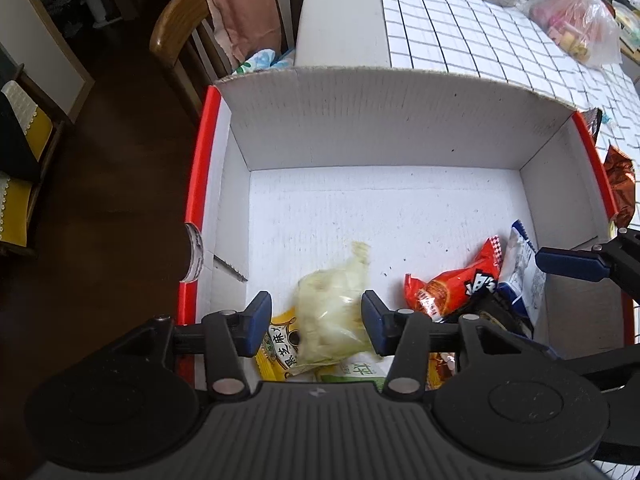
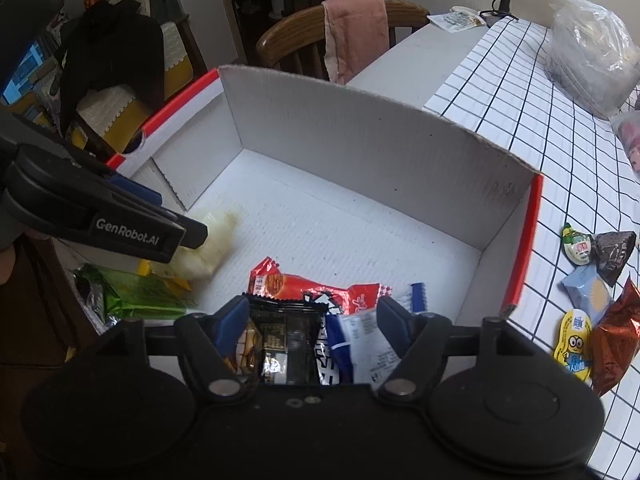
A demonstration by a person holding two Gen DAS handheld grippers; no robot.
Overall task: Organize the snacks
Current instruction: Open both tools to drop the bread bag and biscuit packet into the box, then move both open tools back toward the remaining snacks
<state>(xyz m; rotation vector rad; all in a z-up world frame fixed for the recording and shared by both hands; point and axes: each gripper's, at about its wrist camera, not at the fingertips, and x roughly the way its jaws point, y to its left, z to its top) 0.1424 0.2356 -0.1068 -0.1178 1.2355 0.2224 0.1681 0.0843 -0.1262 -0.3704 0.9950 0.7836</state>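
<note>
A white cardboard box (image 1: 360,128) with red edges stands open on the table. My left gripper (image 1: 316,312) is open over the box's near left corner, with a pale yellow packet (image 1: 332,312), blurred, between its pads and above a yellow packet (image 1: 276,352). In the right wrist view my right gripper (image 2: 312,316) is open over the near right part of the box (image 2: 360,140). A black packet (image 2: 284,340) and a blue-white packet (image 2: 360,340) lie between its pads, beside a red packet (image 2: 320,290). The left gripper (image 2: 192,232) reaches in from the left.
Several loose snacks (image 2: 588,292) lie on the gridded tablecloth (image 2: 560,152) right of the box. Plastic bags (image 2: 588,60) sit at the table's far end. A wooden chair (image 1: 180,28) draped with a pink cloth (image 1: 244,12) stands beyond the box.
</note>
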